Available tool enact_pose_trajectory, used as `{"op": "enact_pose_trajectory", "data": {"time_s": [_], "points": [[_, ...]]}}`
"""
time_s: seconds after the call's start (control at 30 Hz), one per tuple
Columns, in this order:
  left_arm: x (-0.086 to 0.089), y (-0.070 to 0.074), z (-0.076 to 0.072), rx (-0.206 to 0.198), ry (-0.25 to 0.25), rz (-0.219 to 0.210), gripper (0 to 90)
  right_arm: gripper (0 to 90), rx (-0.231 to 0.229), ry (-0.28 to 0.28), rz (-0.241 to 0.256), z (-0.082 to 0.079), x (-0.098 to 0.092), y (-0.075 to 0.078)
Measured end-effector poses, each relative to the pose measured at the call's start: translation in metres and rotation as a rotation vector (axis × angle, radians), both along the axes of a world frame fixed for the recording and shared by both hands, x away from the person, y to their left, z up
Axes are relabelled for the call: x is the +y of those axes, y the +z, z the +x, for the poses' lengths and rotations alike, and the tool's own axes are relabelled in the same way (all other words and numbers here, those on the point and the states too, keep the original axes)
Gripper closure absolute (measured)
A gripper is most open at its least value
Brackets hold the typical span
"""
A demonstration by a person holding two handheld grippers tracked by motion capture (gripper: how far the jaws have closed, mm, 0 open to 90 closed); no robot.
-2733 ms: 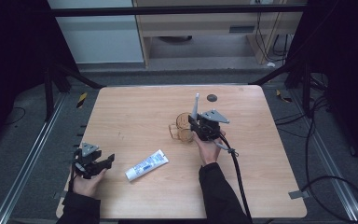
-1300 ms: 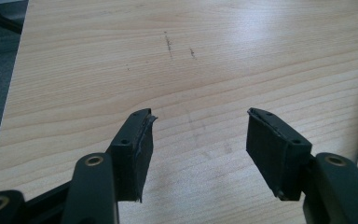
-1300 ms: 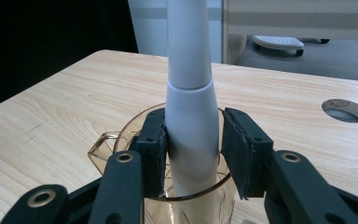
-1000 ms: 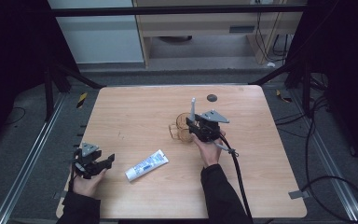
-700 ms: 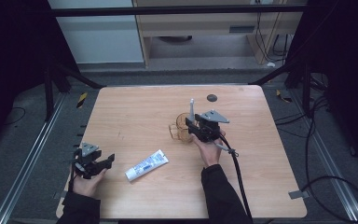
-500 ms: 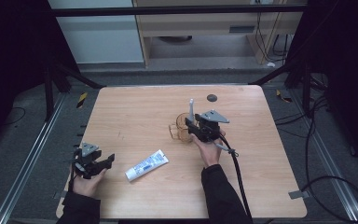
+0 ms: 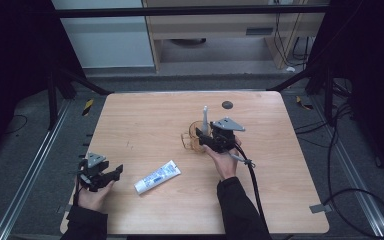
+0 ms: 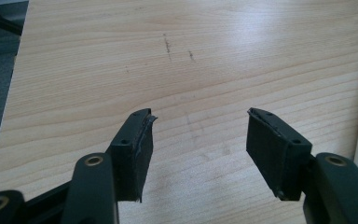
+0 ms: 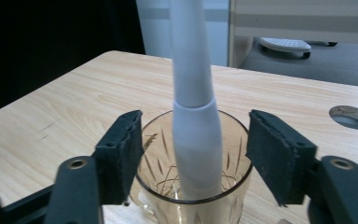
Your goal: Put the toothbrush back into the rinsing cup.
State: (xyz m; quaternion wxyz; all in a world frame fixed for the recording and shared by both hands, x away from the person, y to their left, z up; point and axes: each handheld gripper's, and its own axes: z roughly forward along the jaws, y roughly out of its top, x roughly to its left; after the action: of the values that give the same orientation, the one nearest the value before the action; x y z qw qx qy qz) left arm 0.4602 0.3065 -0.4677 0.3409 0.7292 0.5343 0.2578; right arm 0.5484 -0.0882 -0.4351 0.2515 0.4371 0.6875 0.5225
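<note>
**Toothbrush upright in the glass, both grippers released**

My right gripper [image 7: 206, 139] sits near the centre of the high view, its jaws spread wide on either side of the glass [image 9: 193, 186] without touching it. A white toothbrush [image 9: 196, 116] stands in the glass, leaning slightly. My left gripper [image 7: 111, 175] rests at the lower left of the bench [image 7: 145, 120], jaws apart over bare wood. A toothpaste tube [image 7: 157, 176] lies flat just right of it, well apart from the glass.
</note>
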Motion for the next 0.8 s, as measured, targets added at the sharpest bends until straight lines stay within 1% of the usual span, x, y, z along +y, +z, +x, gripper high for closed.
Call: {"op": "enact_pose_trajectory", "data": {"time_s": [0.07,0.1,0.17,0.23,0.47,0.6,0.77,0.8], "points": [[0.000,0.001,0.000,-0.003,-0.002,-0.005,40.4,32.2,-0.001,0.008,-0.003,-0.002,0.000,0.002],[0.000,0.001,-0.001,-0.003,-0.005,-0.005,40.4,29.8,-0.001,0.019,-0.015,-0.005,-0.001,0.005],[-0.001,0.002,-0.001,-0.006,-0.010,-0.010,40.4,28.7,-0.001,0.022,-0.017,-0.006,-0.002,0.006],[-0.002,0.003,-0.001,-0.008,-0.015,-0.015,40.4,26.1,0.011,0.033,-0.020,-0.011,-0.004,0.009],[-0.004,0.006,-0.003,-0.018,-0.022,-0.026,40.8,23.2,0.018,0.044,-0.038,-0.021,-0.012,0.016],[-0.006,0.009,-0.004,-0.020,-0.041,-0.027,41.6,21.5,0.017,0.054,-0.075,-0.029,-0.017,0.022],[-0.010,0.017,-0.006,-0.034,-0.063,-0.037,44.2,20.5,0.010,0.063,-0.106,-0.040,-0.025,0.029],[-0.010,0.018,-0.007,-0.034,-0.067,-0.040,44.6,20.7,0.013,0.065,-0.106,-0.042,-0.026,0.030]]}}
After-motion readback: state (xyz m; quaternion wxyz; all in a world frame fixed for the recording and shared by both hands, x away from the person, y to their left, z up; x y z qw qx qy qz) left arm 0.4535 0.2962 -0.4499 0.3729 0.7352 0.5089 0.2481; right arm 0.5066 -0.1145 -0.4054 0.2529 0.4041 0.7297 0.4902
